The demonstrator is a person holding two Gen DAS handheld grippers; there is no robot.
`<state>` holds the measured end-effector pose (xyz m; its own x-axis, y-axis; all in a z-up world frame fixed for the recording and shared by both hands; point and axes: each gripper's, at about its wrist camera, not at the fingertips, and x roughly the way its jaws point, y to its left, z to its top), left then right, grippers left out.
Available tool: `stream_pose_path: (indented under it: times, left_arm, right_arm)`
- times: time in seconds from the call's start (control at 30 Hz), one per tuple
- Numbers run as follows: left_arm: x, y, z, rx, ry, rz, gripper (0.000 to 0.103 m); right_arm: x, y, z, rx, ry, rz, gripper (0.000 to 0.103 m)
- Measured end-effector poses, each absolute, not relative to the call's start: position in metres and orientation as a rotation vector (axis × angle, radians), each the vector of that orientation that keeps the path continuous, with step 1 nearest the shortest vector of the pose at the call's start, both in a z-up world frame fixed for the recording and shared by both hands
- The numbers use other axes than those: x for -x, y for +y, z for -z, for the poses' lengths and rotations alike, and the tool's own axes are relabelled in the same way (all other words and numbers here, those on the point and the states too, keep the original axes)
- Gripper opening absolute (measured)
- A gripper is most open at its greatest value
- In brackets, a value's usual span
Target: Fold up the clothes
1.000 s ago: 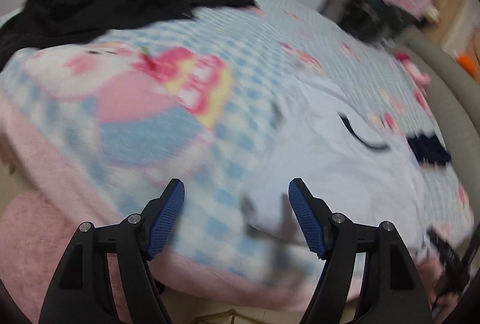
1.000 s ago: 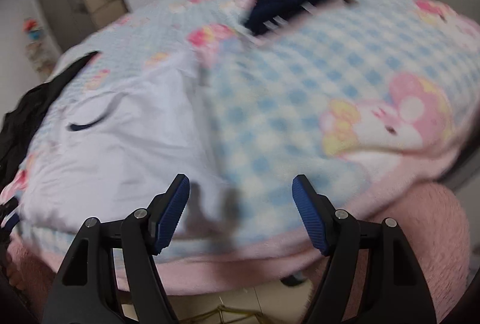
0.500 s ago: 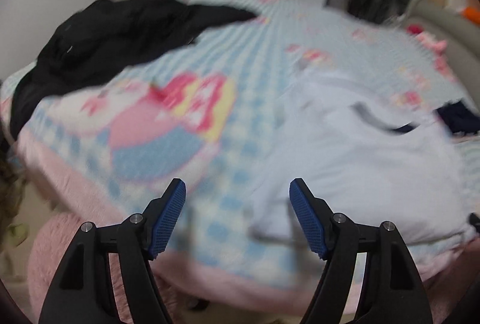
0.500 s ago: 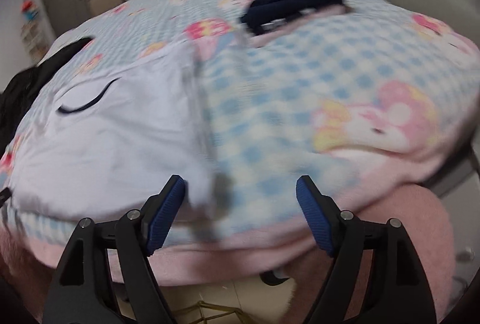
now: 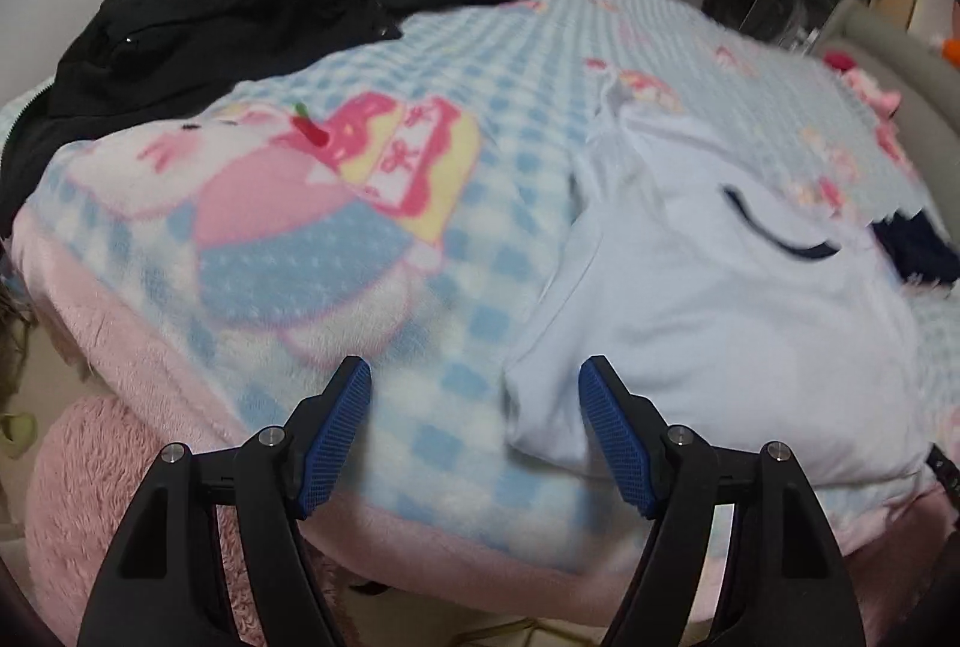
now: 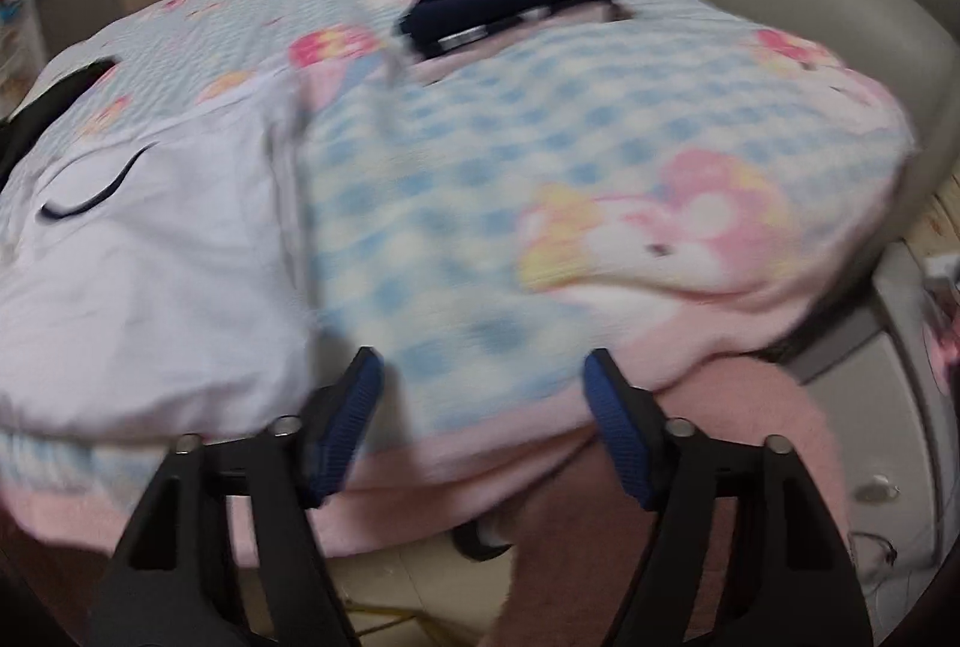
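**White shirt lying spread near the bed's edge, both grippers hovering empty**

The blanket [image 5: 492, 203], blue check with pink cartoon prints, is covering the whole bed and serving as the folding surface; its pink border is hanging over the near edge.

The white shirt [image 5: 738, 323] is lying face-up toward 3 o'clock in the left wrist view and toward 9 o'clock in the right wrist view, its dark-trimmed neckline pointing away from the person. It is lying mostly flat with one side bunched or turned in; whether that is a fold or a wrinkle cannot be told. Its hem is sitting close to the bed's edge, probably so both tools can reach the corners.

The black jacket [image 5: 240, 17] is lying in a heap at 10 o'clock, well apart from the shirt, likely out of the working area.

The navy garment [image 6: 516, 5] is lying at 12 o'clock in the right view, looking compact, perhaps folded.

The left gripper [image 5: 474, 431] is hanging over the hem's left corner, jaws wide, holding nothing. The right gripper [image 6: 483, 419] is hovering just beside the hem's right corner, jaws likewise wide and empty. Both views are blurring.
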<state>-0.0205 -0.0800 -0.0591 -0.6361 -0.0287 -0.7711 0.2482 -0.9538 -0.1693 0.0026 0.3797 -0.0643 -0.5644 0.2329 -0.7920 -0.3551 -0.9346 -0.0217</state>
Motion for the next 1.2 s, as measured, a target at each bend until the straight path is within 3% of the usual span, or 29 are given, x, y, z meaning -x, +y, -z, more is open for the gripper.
stream_pose_path:
  times: [0.07, 0.17, 0.37, 0.43, 0.63, 0.77, 0.93, 1.2]
  left_arm:
    - [0.018, -0.071, 0.049, -1.211, 0.395, 2.783, 0.075]
    - [0.021, -0.043, 0.044, -1.198, 0.311, 2.926, 0.075]
    - [0.037, -0.008, 0.062, -1.312, -0.085, 2.846, 0.078]
    - [0.041, -0.011, 0.056, -1.308, -0.029, 2.886, 0.078]
    - [0.053, -0.016, 0.035, -1.295, 0.136, 3.000, 0.078]
    - [0.088, 0.005, 0.024, -1.319, 0.116, 3.062, 0.078]
    - [0.154, -0.013, 0.012, -1.267, 0.085, 2.968, 0.078]
    - [0.246, -0.074, 0.066, -1.528, 0.426, 2.855, 0.078]
  right_arm:
    - [-0.003, 0.374, 0.058, 1.221, 0.251, -2.603, 0.068]
    - [-0.002, 0.348, 0.048, 1.181, 0.167, -2.751, 0.071]
    - [0.011, 0.282, 0.073, 1.249, -0.322, -2.749, 0.074]
    - [0.011, 0.281, 0.072, 1.242, -0.341, -2.741, 0.074]
    - [0.003, 0.303, 0.027, 1.077, -0.122, -2.957, 0.082]
    - [0.052, 0.297, 0.016, 1.199, -0.093, -3.015, 0.082]
    - [0.119, 0.287, -0.004, 1.158, -0.151, -2.998, 0.082]
    - [0.228, 0.332, 0.027, 1.426, 0.022, -2.824, 0.082]
